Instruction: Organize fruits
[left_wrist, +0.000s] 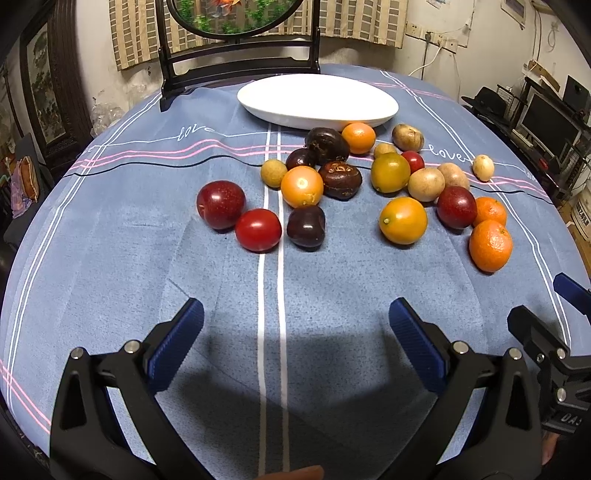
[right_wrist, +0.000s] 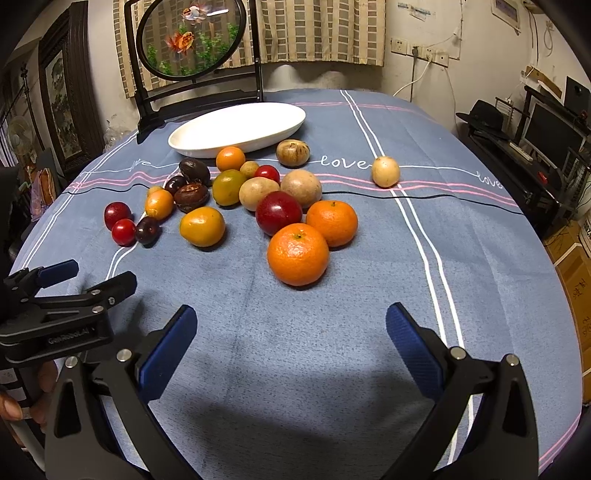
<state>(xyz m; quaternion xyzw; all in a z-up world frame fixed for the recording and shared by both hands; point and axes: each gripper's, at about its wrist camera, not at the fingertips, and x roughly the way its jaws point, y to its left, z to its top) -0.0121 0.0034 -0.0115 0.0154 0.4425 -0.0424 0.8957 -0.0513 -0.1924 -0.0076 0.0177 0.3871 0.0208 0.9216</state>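
Fruit scattered just in front of the white oval ceramic dish (right_wrist: 236, 127)

Both tongs, left (left_wrist: 295, 332) and right (right_wrist: 291, 336), gape apart, empty (blue pads), well short of the mixed round fruits (right_wrist: 297, 254) on the blue-clothed surface (right_wrist: 369, 295).

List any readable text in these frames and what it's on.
"love": white script on the tablecloth, repeated along the white line.
"GenRoboLAI", last letters uncertain: side of the left gripper body.
"DAS", cut off at the frame edge: right gripper body.
Wall papers and cardboard box print: too blurred to read.
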